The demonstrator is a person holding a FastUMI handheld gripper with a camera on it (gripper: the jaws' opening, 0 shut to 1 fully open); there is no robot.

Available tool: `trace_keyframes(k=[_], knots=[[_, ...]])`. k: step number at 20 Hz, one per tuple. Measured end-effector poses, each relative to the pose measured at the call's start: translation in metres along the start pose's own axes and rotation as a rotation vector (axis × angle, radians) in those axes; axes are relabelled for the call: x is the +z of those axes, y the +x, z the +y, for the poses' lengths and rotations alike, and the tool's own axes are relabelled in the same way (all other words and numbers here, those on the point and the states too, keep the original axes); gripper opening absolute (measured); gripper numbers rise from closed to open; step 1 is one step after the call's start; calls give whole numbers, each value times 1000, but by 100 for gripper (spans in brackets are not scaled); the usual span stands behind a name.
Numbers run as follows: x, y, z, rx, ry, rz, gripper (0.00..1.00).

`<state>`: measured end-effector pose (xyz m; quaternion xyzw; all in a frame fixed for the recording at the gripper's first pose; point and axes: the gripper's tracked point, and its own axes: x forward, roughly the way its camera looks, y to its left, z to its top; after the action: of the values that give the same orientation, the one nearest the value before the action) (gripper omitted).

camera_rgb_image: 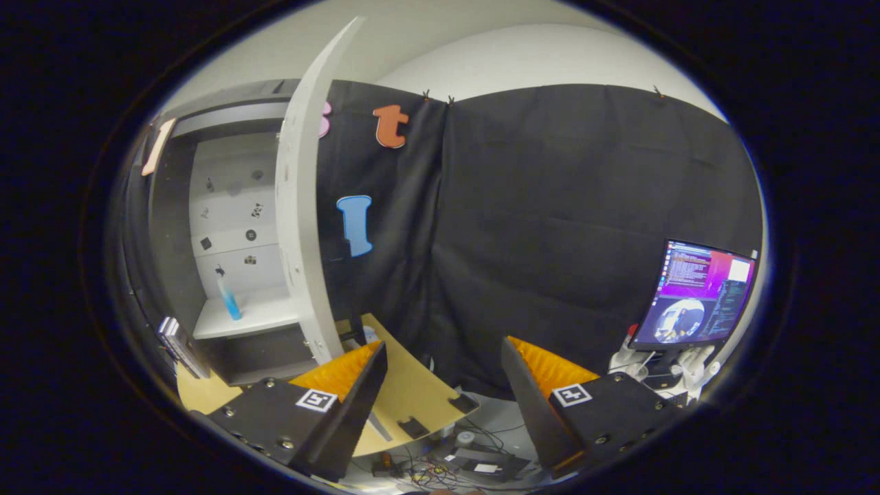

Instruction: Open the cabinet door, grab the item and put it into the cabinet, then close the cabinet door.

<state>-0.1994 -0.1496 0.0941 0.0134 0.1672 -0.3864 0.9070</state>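
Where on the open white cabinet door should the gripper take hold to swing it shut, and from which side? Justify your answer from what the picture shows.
Judging by its pose, take the cabinet door at its free edge, the one nearest the open gripper, approaching from the black-cloth side. The door stands wide open, edge-on, with the blue item already on the shelf, and no handle is visible.

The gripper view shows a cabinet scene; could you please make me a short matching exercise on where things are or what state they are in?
Things:
1. cabinet door
2. blue bottle
3. gripper
4. monitor

States or places:
A. standing on the shelf inside the cabinet
B. swung open
C. lit up, beyond the right finger
D. open, holding nothing

Pairs: 1-B, 2-A, 3-D, 4-C
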Motion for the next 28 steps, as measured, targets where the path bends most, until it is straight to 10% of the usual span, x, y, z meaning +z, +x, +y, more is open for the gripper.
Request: trace_keyframes(k=[16,28], knots=[[-1,43,44,68,3,1,96],[-11,3,108,312,-25,39,95]])
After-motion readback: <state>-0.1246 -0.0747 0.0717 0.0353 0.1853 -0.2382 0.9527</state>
